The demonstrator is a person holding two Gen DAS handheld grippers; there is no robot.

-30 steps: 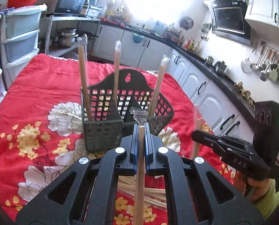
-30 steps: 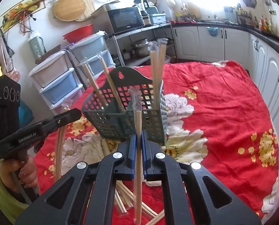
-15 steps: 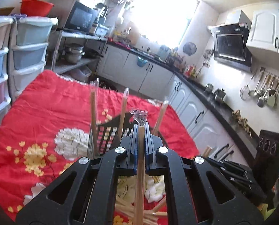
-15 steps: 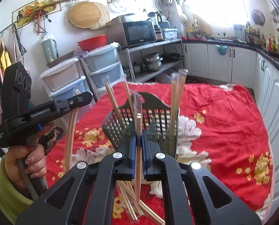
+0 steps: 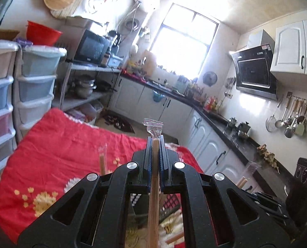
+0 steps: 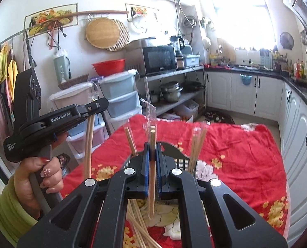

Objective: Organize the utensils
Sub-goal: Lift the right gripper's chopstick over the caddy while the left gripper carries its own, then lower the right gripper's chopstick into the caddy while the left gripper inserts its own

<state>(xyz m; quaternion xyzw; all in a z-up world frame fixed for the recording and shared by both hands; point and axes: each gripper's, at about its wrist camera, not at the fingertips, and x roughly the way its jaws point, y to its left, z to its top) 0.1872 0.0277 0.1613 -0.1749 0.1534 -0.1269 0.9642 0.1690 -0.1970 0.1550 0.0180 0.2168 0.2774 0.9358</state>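
My left gripper (image 5: 155, 139) is shut on a pair of wooden chopsticks in a clear wrapper (image 5: 153, 196), held upright and high above the table. It also shows in the right wrist view (image 6: 97, 104) with its chopsticks (image 6: 89, 140) hanging down. My right gripper (image 6: 152, 146) is shut on another wrapped chopstick pair (image 6: 152, 165). The dark perforated utensil basket (image 6: 177, 157) stands behind my right gripper, mostly hidden, with wrapped chopsticks (image 6: 196, 146) upright in it. Loose chopsticks (image 6: 139, 225) lie on the red floral cloth below.
The table has a red floral cloth (image 6: 236, 144). Stacked plastic drawers (image 5: 35, 86) stand at its left. White cabinets and a dark counter (image 5: 215, 119) run along the right. A shelf with a microwave (image 6: 159, 60) is behind the table.
Both grippers have risen and tilted up with their chopsticks. The basket has dropped almost out of the left wrist view and sits lower in the right wrist view.
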